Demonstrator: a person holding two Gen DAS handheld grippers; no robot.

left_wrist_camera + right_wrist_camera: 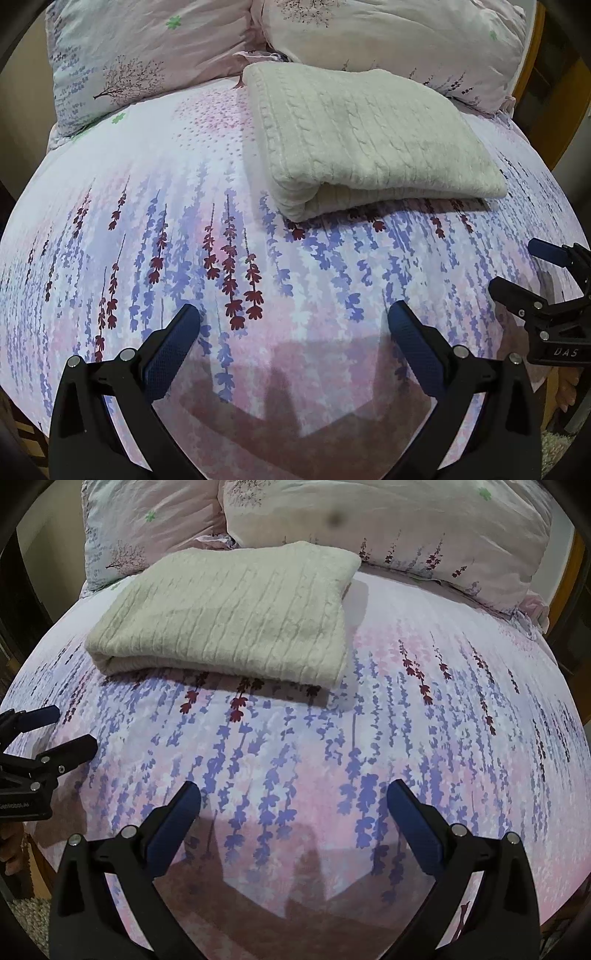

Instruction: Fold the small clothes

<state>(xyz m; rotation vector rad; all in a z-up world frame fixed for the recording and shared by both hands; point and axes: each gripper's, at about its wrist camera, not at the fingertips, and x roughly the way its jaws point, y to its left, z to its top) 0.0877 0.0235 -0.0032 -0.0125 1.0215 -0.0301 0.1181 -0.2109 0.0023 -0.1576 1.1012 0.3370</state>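
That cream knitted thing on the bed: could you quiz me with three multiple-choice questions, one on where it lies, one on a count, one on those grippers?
1. Where does the cream knit lie?
A. on the floral bedspread, in front of the pillows
B. on the floor
C. between a gripper's fingers

2. How many pillows show at the head of the bed?
A. none
B. two
C. five

3. How do the left gripper and the right gripper stand?
A. both shut on cloth
B. one open, one shut
C. both open, holding nothing

A: it rests folded on the bedspread. B: two pillows sit side by side. C: both pairs of fingers are spread above bare bedspread.
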